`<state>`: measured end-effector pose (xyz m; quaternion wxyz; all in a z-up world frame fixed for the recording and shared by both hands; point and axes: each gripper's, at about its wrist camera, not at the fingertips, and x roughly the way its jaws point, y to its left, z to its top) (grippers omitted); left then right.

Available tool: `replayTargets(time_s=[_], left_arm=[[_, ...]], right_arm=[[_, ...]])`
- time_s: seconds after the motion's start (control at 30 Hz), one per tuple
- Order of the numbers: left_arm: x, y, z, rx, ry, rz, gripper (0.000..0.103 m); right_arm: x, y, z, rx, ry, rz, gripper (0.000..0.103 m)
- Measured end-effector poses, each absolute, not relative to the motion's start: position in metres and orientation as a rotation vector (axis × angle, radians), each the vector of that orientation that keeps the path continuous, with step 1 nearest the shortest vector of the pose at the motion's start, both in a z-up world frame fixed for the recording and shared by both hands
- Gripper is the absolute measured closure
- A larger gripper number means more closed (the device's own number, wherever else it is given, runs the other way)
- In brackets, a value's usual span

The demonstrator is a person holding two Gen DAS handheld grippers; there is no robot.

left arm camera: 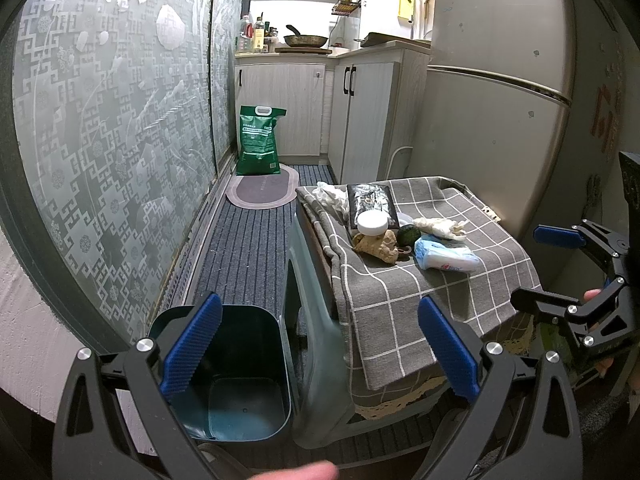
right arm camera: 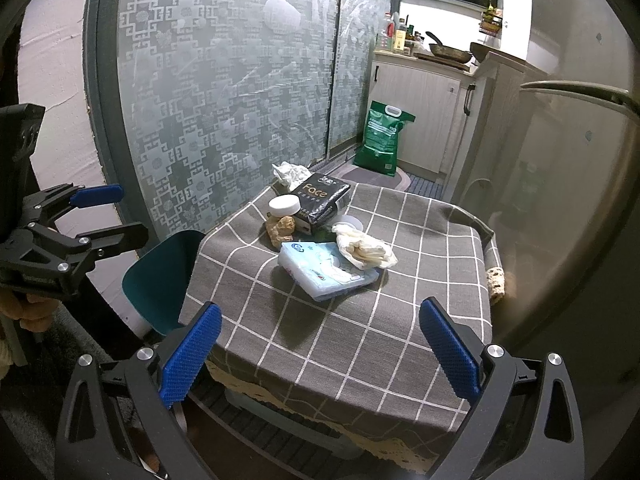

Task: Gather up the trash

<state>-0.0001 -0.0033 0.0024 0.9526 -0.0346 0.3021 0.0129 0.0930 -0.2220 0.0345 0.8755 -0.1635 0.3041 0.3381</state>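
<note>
A dark teal trash bin stands open on the floor, its lid swung up against the small table. My left gripper is open and empty just above the bin. On the table's grey checked cloth lie a light blue tissue pack, crumpled white plastic, a crumpled brown paper, a white round lid, a black "Face" tissue pack and a white tissue wad. My right gripper is open and empty over the table's near edge.
A frosted patterned sliding door runs along the left. A fridge stands behind the table. A green sack and an oval mat lie on the striped carpet before the kitchen cabinets.
</note>
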Motion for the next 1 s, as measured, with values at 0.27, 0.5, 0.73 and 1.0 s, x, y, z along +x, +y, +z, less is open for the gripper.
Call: replayTargets(time_s=[0.27, 0.5, 0.73, 1.0], left_arm=[[0.003, -0.014, 0.005, -0.066, 0.619, 0.023, 0.004], [0.013, -0.012, 0.014, -0.051, 0.625, -0.024, 0.028], [0.038, -0.019, 0.019, -0.001, 0.654, -0.111, 0.043], [0.083, -0.038, 0.014, 0.113, 0.717, -0.233, 0.064]], right_arm=[[0.088, -0.220, 0.034, -0.300, 0.641, 0.733, 0.005], [0.097, -0.222, 0.038, -0.302, 0.685, 0.753, 0.025], [0.124, -0.231, 0.042, -0.267, 0.730, 0.765, 0.035], [0.155, -0.217, 0.045, -0.315, 0.755, 0.806, 0.046]])
